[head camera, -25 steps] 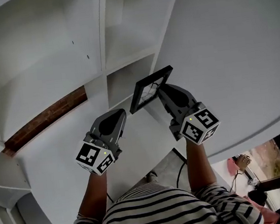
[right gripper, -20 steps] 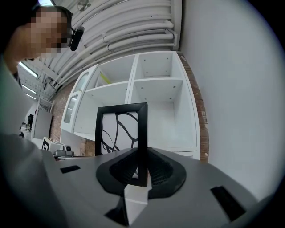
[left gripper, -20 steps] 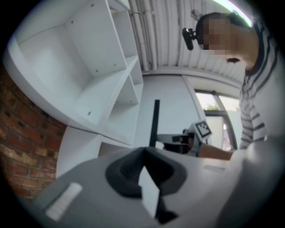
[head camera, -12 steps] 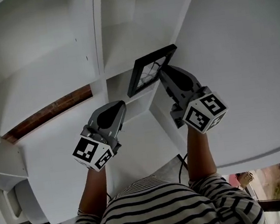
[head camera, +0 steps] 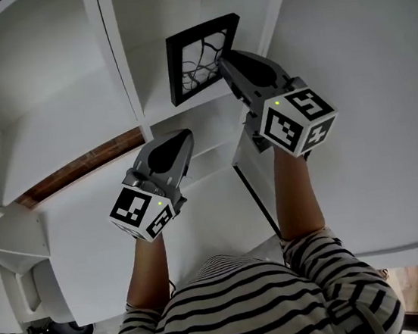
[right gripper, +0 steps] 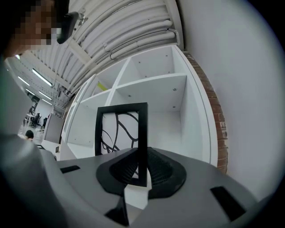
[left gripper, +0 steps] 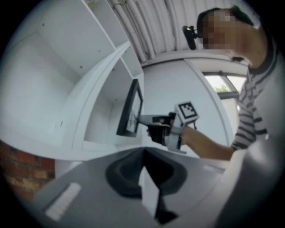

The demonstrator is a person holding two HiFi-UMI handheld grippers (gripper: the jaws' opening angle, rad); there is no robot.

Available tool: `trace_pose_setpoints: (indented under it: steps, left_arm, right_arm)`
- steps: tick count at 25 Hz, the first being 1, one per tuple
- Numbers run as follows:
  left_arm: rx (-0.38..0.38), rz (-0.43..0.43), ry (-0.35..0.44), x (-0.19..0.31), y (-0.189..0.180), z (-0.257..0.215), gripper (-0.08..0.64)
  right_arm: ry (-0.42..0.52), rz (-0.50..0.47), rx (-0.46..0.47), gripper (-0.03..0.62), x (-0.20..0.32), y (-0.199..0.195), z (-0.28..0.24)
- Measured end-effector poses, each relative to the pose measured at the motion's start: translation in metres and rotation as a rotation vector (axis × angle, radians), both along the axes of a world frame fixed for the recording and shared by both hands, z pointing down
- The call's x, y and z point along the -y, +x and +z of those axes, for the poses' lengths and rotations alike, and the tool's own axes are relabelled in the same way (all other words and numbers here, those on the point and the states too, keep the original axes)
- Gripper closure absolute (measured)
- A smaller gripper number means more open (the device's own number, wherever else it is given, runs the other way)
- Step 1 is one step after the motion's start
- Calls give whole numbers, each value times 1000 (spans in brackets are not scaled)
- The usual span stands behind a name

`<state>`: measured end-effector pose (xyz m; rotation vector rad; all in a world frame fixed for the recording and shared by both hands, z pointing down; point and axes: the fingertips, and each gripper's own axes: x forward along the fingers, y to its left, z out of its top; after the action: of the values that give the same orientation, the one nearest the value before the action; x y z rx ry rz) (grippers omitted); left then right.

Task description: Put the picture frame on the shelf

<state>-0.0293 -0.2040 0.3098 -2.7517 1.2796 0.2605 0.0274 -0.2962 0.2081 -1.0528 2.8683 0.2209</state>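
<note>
Picture frame [head camera: 202,58] has risen toward the shelf [head camera: 120,59], clamped by outstretched right gripper [head camera: 224,61]; left gripper [head camera: 182,137] seemingly closed.

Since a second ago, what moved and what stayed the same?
The right gripper lifted the frame higher and closer to the shelf, and turned it more upright. Its jaws stayed shut on the frame's edge. The left gripper stayed low, jaws shut, holding nothing.

No legible text or numbers anywhere
</note>
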Motion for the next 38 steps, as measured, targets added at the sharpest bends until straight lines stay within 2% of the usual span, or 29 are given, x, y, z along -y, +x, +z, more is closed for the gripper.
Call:
trace_pose_setpoints:
  steps: [6, 17, 38]
  left_arm:
    - [52, -33, 22, 11, 20, -2, 554]
    - [100, -12, -23, 14, 30, 13, 554]
    - [127, 30, -56, 12, 41, 27, 553]
  right_arm:
    - [-33, -5, 18, 532, 23, 4, 18]
    - [-104, 10, 5, 532, 43, 3, 33]
    - [-65, 34, 16, 531, 45, 3, 38]
